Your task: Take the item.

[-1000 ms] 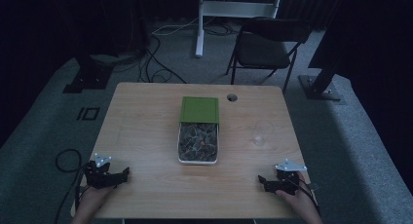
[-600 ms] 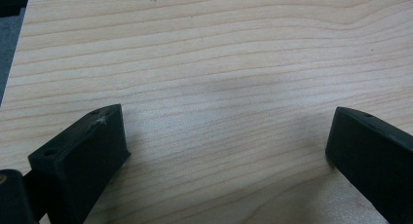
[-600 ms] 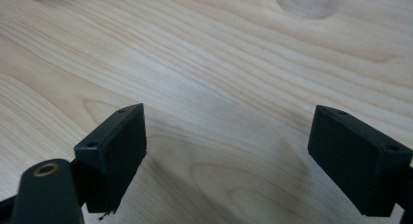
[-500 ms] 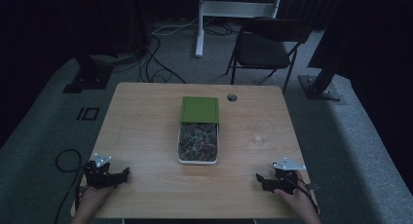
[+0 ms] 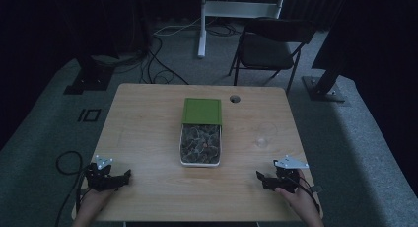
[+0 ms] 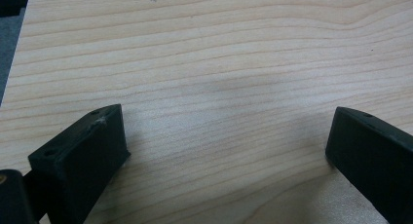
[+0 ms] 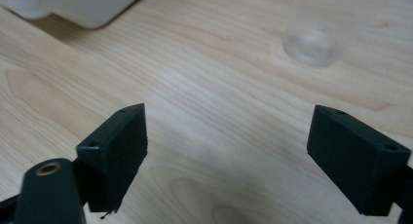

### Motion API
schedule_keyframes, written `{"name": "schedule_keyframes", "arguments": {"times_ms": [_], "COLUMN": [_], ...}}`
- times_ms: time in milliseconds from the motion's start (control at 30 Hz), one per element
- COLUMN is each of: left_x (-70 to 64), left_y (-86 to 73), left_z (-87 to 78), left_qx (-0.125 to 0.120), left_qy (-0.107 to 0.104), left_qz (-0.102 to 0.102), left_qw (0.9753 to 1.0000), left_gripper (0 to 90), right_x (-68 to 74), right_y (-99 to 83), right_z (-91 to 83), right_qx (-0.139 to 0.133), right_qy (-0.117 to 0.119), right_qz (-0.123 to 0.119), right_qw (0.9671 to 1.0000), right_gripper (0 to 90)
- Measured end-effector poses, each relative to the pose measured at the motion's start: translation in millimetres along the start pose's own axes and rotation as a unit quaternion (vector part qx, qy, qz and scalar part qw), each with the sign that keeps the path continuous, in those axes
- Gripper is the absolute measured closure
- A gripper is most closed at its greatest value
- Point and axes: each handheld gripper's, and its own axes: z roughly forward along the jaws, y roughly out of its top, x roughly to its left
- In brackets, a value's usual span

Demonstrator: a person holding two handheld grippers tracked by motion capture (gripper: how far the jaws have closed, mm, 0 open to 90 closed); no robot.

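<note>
Your left gripper [image 5: 127,173] at the lower left and right gripper [image 5: 260,176] at the lower right both rest wide open and empty on the table [image 5: 148,128], while the white container [image 5: 200,147] sits mid-frame, its green lid [image 5: 202,111] slid toward the top.

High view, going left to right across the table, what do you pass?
Left gripper → white box of dark bits with its green lid slid back → clear glass → right gripper, all on the wooden table.
</note>
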Motion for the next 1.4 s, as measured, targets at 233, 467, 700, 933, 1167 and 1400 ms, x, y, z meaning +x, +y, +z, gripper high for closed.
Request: {"name": "schedule_keyframes", "arguments": {"times_ms": [233, 467, 700, 933, 1167, 1400], "left_x": [0.0, 0.0, 0.0, 0.0, 0.0, 0.0], "left_y": [0.0, 0.0, 0.0, 0.0, 0.0, 0.0], "left_z": [0.1, 0.0, 0.0, 0.0, 0.0, -0.1], "left_qx": [0.000, 0.000, 0.000, 0.000, 0.000, 0.000], "left_qy": [0.000, 0.000, 0.000, 0.000, 0.000, 0.000], "left_qz": [0.000, 0.000, 0.000, 0.000, 0.000, 0.000], "left_qw": [1.0000, 1.0000, 1.0000, 1.0000, 1.0000, 1.0000], "left_gripper": [1.9, 1.9, 1.9, 1.9, 1.9, 1.9], "right_x": [5.1, 9.8, 14.1, 18.3, 23.4, 28.6], "right_y": [10.6, 20.5, 32.2, 46.1, 61.7, 78.2], "right_z": [-2.6, -5.3, -6.9, -10.8, -14.7, -16.6], "right_qx": [-0.012, -0.020, -0.029, -0.041, -0.053, -0.066], "right_qy": [0.004, 0.002, 0.004, 0.007, 0.008, 0.014], "right_qz": [-0.001, -0.005, -0.011, -0.020, -0.027, -0.033], "right_qw": [0.9999, 0.9998, 0.9995, 0.9989, 0.9982, 0.9972], "right_gripper": [15.3, 15.3, 15.2, 15.2, 15.2, 15.3]}}
